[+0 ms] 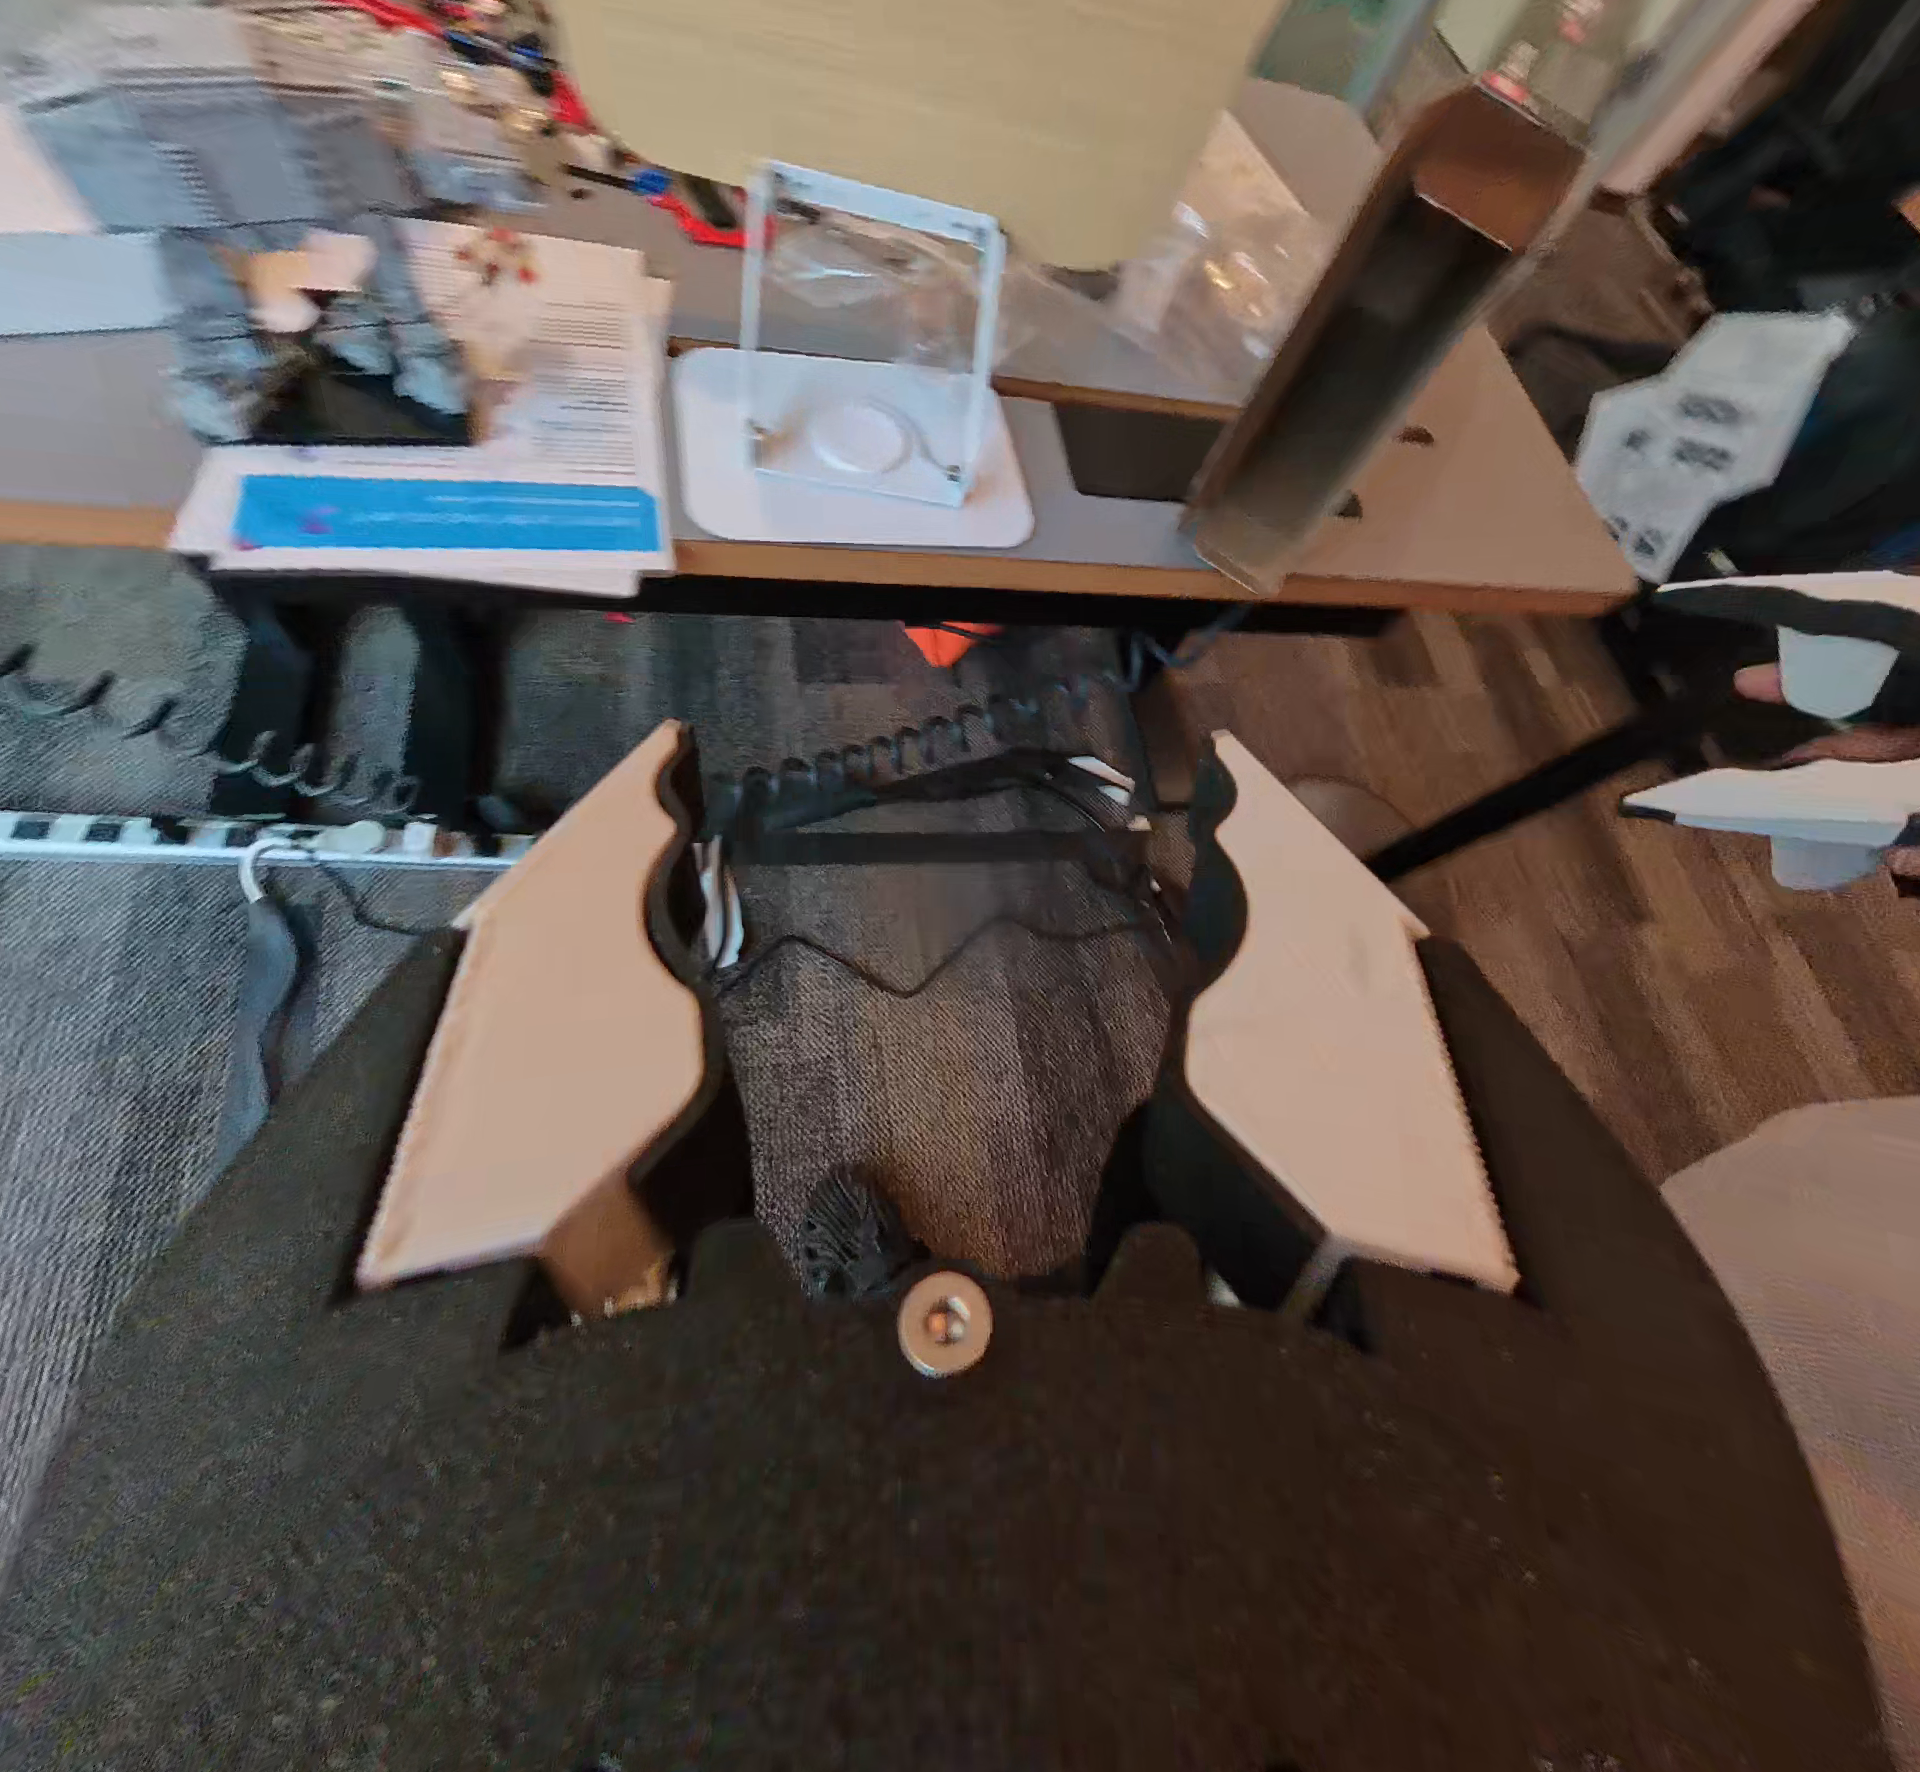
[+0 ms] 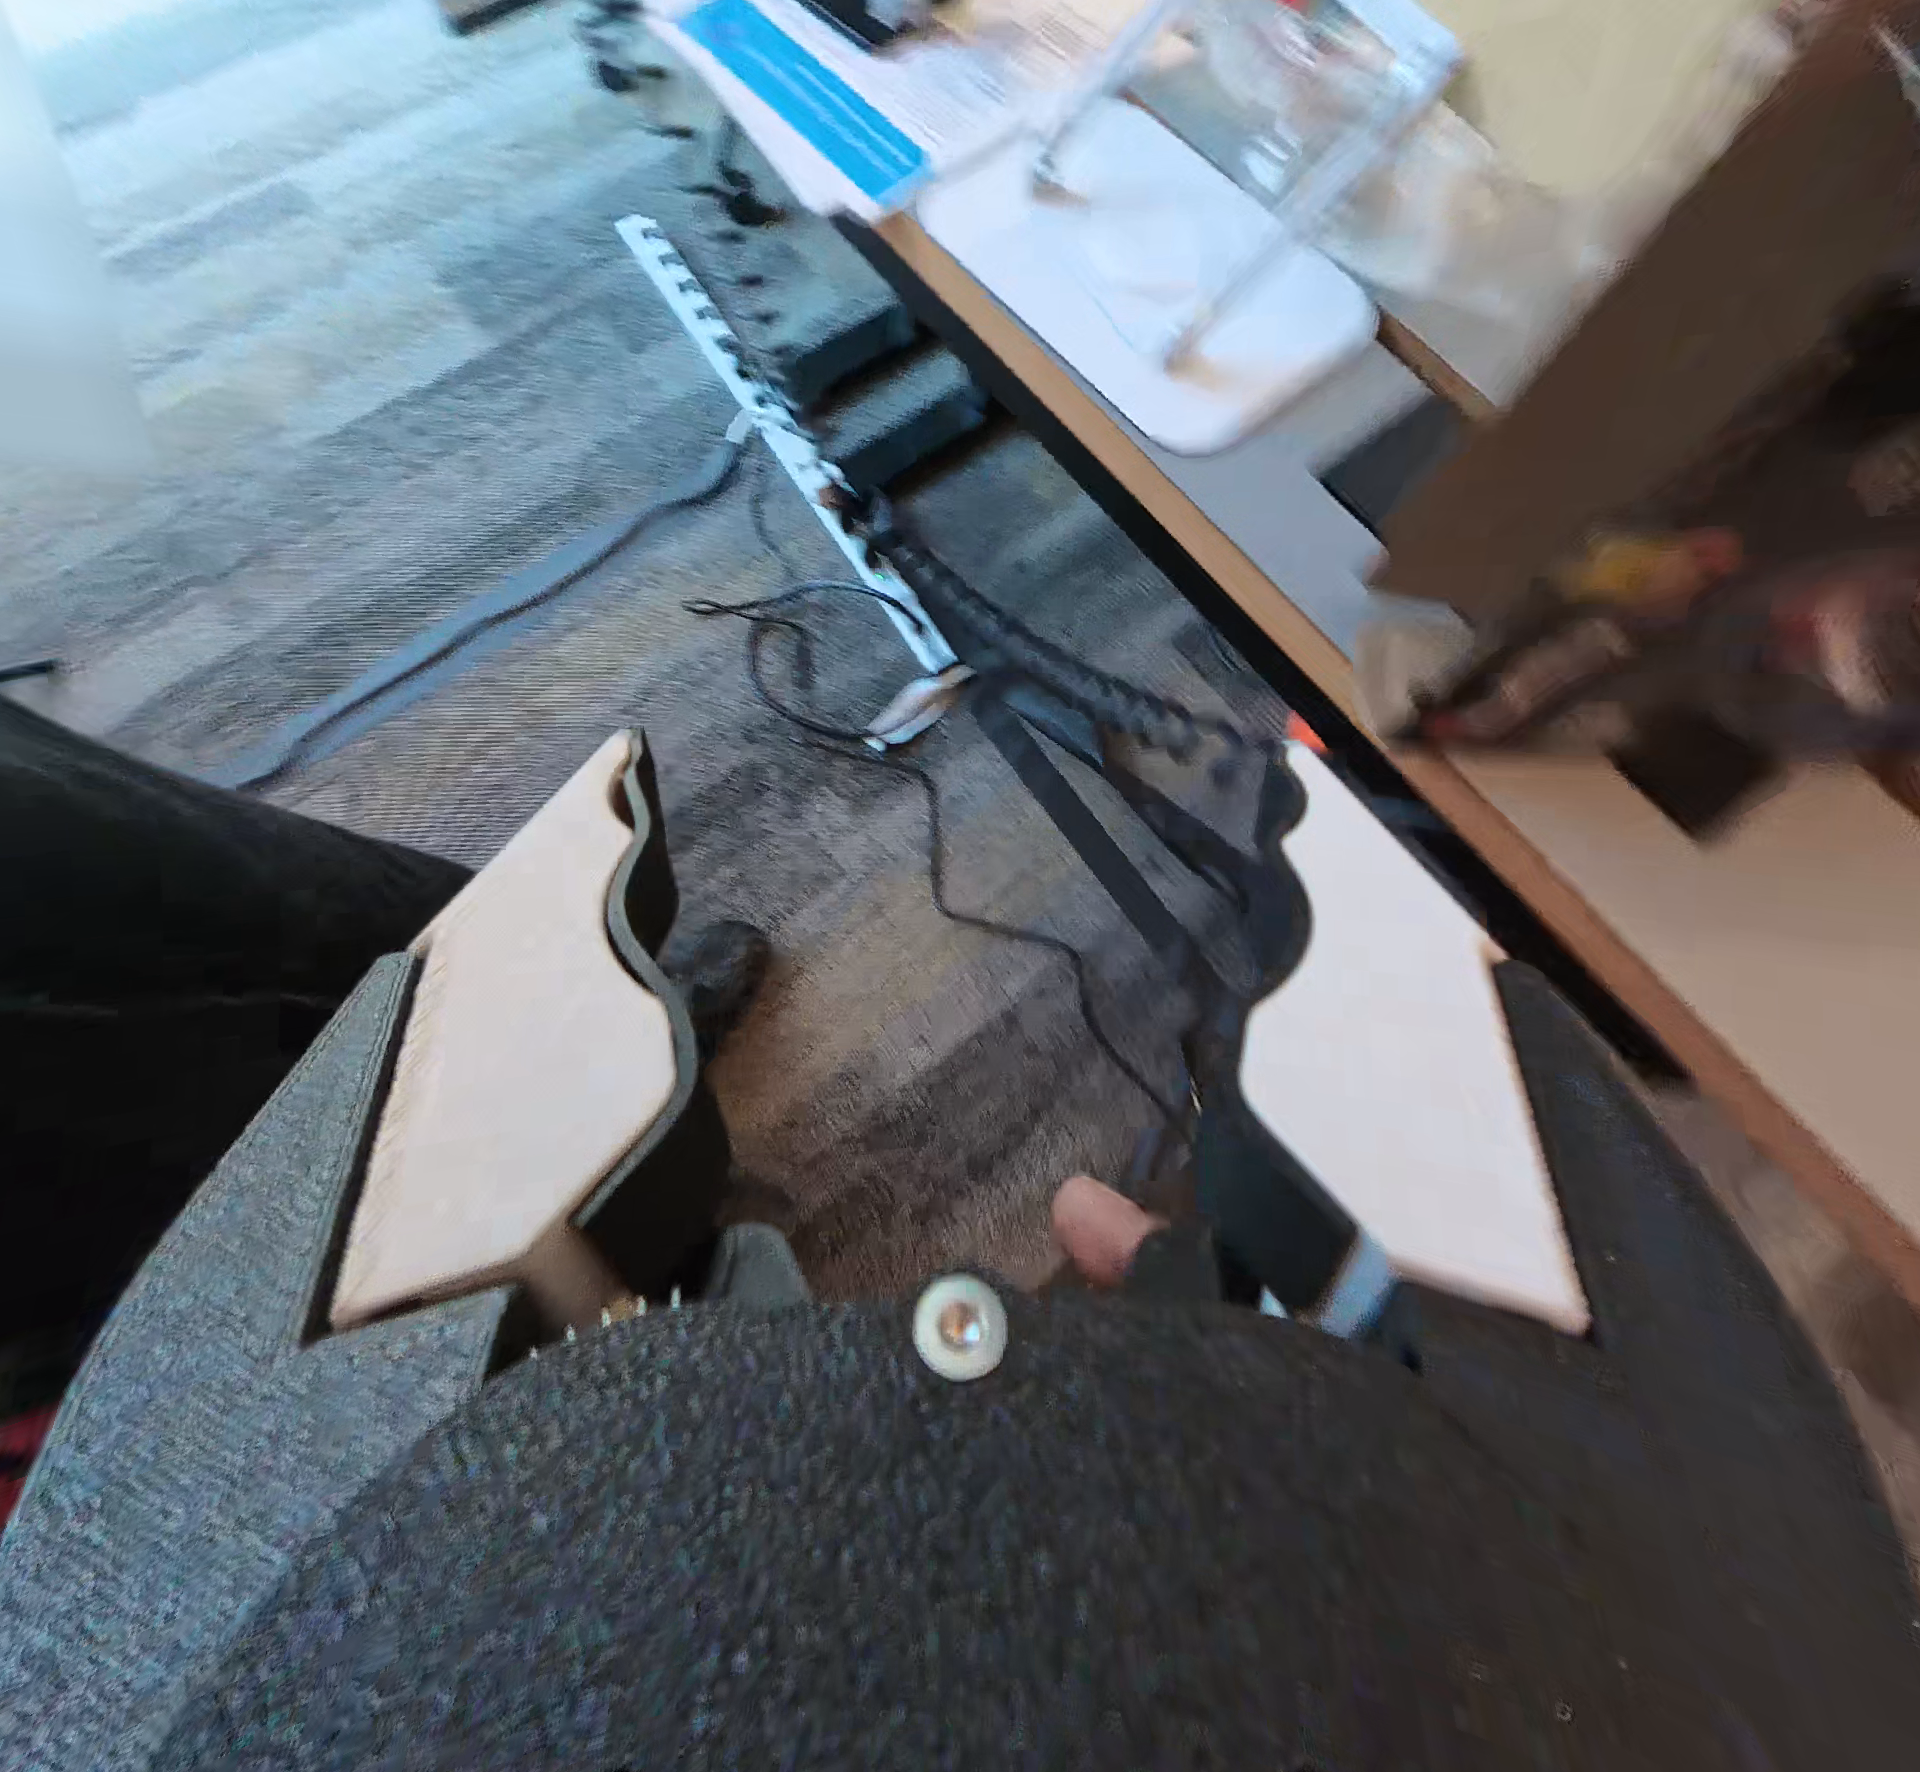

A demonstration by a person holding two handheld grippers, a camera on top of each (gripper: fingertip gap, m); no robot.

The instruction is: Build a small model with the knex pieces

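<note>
My left gripper [image 1: 945,766] is open and empty, held in the air over grey carpet [image 1: 935,1078] in front of a desk [image 1: 1091,569]. On the desk stand a white tray [image 1: 727,496] with a clear frame stand [image 1: 873,320], a large beige cylinder [image 1: 914,39] and a tilted open cardboard box [image 1: 1382,309]. My right gripper [image 2: 961,766] is open and empty, tilted, over the carpet [image 2: 914,1078] beside the same desk [image 2: 1195,527]. The other gripper [image 1: 1797,714] shows at the right edge of the left wrist view, with a hand on it.
A white power strip [image 2: 790,444] and black cables [image 2: 997,901] lie on the carpet under the desk. Papers with a blue card [image 1: 447,517] overhang the desk edge. A wood floor [image 1: 1558,943] lies to the right. A dark-clothed leg [image 2: 156,943] is at the left.
</note>
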